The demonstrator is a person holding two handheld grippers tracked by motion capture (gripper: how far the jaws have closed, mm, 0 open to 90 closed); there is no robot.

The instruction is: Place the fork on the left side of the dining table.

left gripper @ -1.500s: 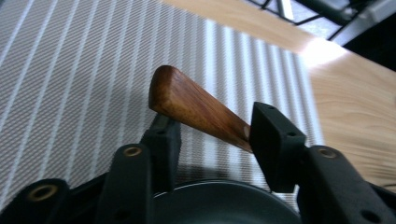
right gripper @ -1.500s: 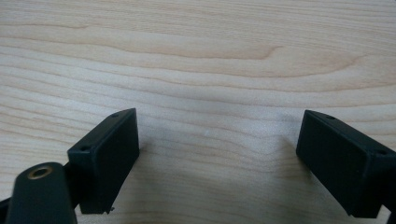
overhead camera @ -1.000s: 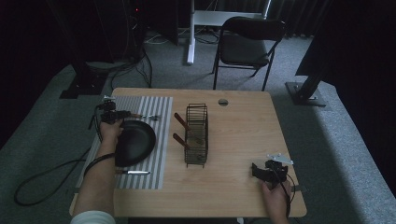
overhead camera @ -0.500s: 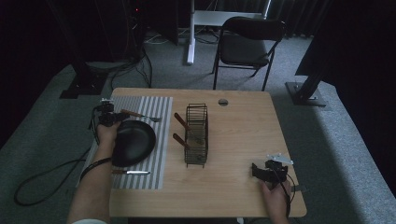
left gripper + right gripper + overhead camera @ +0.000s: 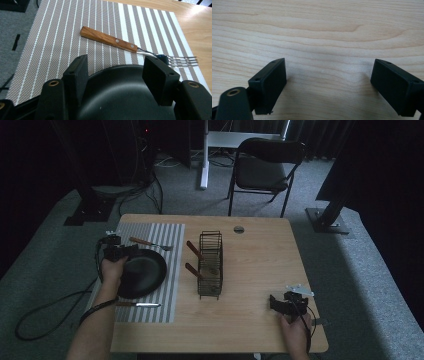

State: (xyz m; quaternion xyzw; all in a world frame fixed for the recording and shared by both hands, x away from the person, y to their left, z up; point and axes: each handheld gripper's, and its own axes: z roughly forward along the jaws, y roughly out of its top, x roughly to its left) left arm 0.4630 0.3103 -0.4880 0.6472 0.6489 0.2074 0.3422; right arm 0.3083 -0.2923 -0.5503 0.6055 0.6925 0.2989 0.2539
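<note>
A black plate (image 5: 147, 272) (image 5: 125, 95) lies on a striped placemat (image 5: 167, 232) (image 5: 50, 37) at the table's left. My left gripper (image 5: 129, 252) (image 5: 116, 62) hovers over the plate's far left rim, its jaws open, with the rim passing beneath and between them and no pad pressing on it. Just beyond the plate lies a wood-handled fork (image 5: 150, 243) (image 5: 110, 40), tines pointing right. My right gripper (image 5: 274, 302) (image 5: 328, 72) rests near the table's front right corner, wide open over bare wood, nothing between its jaws.
A black wire rack (image 5: 210, 265) stands mid-table with two wood-handled utensils (image 5: 194, 250) sticking out to its left. A knife (image 5: 137, 305) lies at the placemat's near edge. A round cable port (image 5: 238, 229) sits at the table's far edge, a chair (image 5: 265, 167) beyond it.
My left gripper has shifted a little to the left and nearer along the plate's rim. The plate, the fork and the right gripper have stayed where they were.
</note>
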